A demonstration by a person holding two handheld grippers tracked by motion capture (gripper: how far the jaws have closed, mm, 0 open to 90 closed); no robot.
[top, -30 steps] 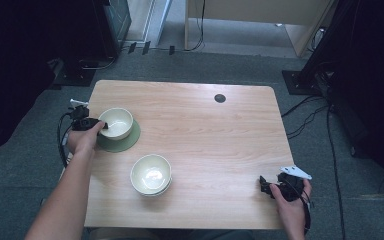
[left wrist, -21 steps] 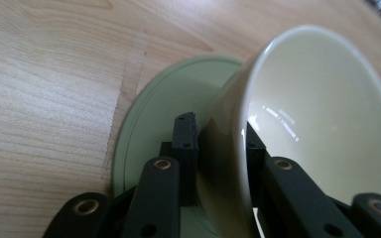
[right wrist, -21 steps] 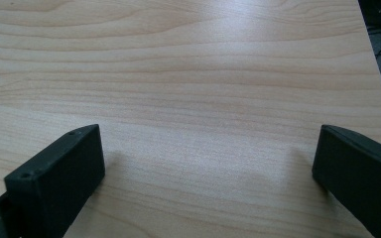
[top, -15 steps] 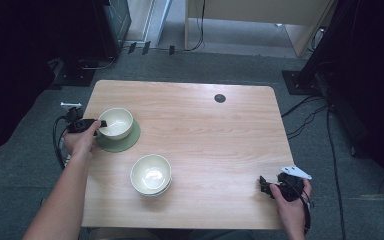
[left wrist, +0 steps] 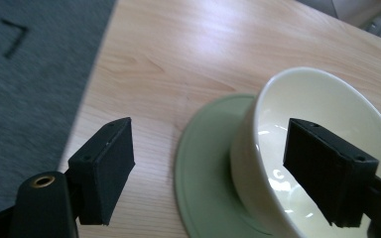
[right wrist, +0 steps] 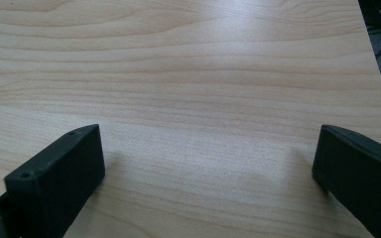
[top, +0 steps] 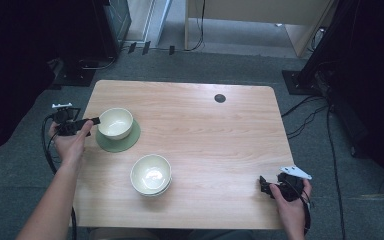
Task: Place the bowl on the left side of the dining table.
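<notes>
Cream ceramic bowl (top: pixel 115 122) sits on the round green saucer (top: pixel 122 142) at table's (top: pixel 205 125) left edge; left gripper (top: pixel 87 122) has backed off its rim since a second ago, jaws now wide open, holding nothing, one jaw over the bowl's mouth. Reads as a release, placement done. Second cream bowl (top: pixel 151 174) mid-table, untouched. Right gripper (top: pixel 265 186) unchanged near the front right corner, wide open, empty
</notes>
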